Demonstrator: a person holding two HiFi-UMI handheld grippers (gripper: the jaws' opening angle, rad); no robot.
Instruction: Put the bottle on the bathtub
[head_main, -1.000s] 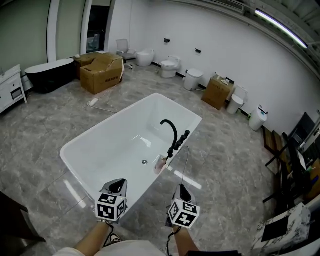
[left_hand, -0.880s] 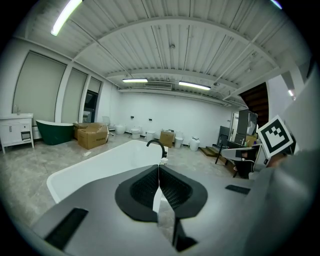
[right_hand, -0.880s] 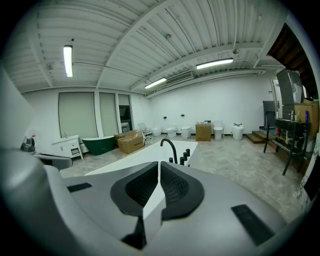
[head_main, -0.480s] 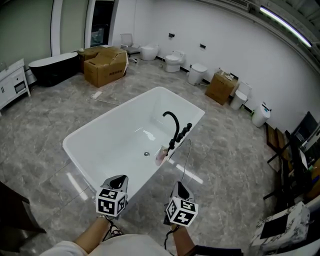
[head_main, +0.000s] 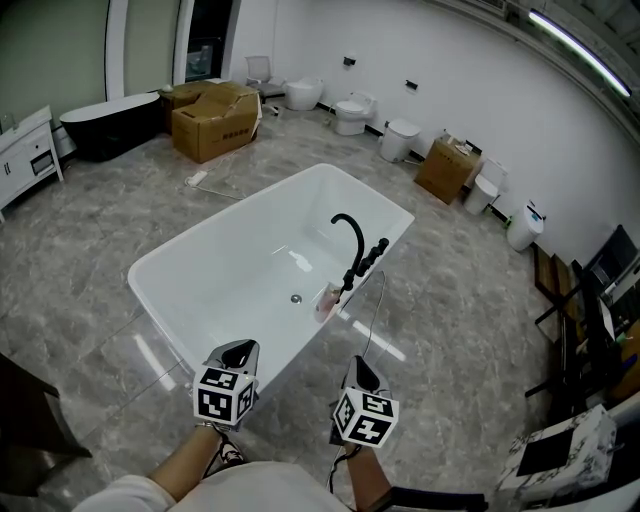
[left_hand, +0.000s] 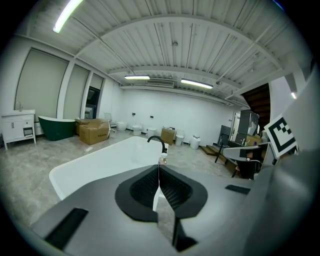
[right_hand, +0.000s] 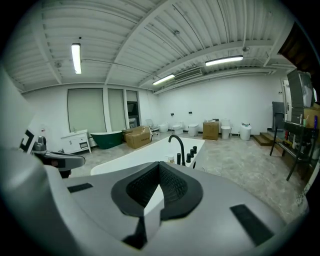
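A white bathtub (head_main: 180, 262) stands on the grey floor with a black curved faucet (head_main: 350, 235) on its right rim. A small pinkish bottle (head_main: 326, 299) stands on that rim just in front of the faucet. It also shows past the jaws in both gripper views, bottle (left_hand: 162, 159) and bottle (right_hand: 170, 159). My left gripper (head_main: 238, 350) and right gripper (head_main: 362, 368) hover near the tub's near corner, well short of the bottle. Both are shut with nothing between their jaws.
Cardboard boxes (head_main: 212, 122) and a dark tub (head_main: 110, 122) sit at the far left. Toilets (head_main: 352, 110) and another box (head_main: 447, 168) line the back wall. A black cable (head_main: 370, 310) runs on the floor beside the tub. Dark furniture (head_main: 590, 320) stands at the right.
The view has drifted a little, so the tub sits slightly lower and to the right in the picture. Both grippers stay shut and low at the front.
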